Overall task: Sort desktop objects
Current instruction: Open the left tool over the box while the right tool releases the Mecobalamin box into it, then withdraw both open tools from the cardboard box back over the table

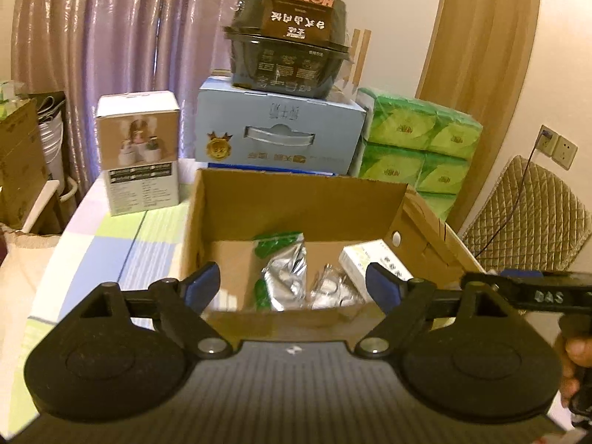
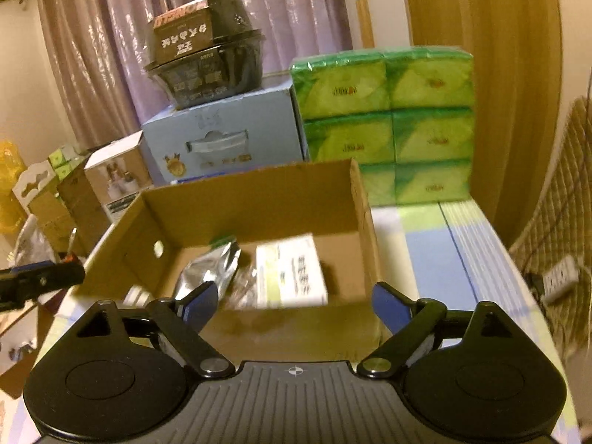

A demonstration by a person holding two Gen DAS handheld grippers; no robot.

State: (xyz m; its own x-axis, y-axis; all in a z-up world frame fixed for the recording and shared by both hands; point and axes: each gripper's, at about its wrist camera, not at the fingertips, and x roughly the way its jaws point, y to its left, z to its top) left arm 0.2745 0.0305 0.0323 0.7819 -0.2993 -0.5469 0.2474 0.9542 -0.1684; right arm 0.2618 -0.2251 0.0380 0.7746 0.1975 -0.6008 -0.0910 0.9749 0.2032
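An open cardboard box (image 1: 296, 199) (image 2: 255, 192) stands on the table straight ahead in both wrist views. Inside lie a silver foil pouch with green print (image 1: 286, 270) (image 2: 207, 270), a white and yellow carton (image 1: 366, 262) (image 2: 290, 270) and some clear plastic items (image 1: 329, 288). My left gripper (image 1: 292, 288) hovers open just before the box's near wall, nothing between its blue pads. My right gripper (image 2: 292, 303) is likewise open and empty at the near wall. The right gripper's body (image 1: 532, 288) shows at the right edge of the left wrist view, with a hand below it.
Behind the box stand a blue carton (image 1: 277, 129) (image 2: 229, 137) with a black bowl pack (image 1: 288, 37) (image 2: 203, 48) on top, green tissue packs (image 1: 414, 144) (image 2: 388, 118) and a white product box (image 1: 137, 151) (image 2: 114, 174). A quilted chair (image 1: 529, 207) sits right. The checked tablecloth (image 2: 444, 251) lies bare on either side.
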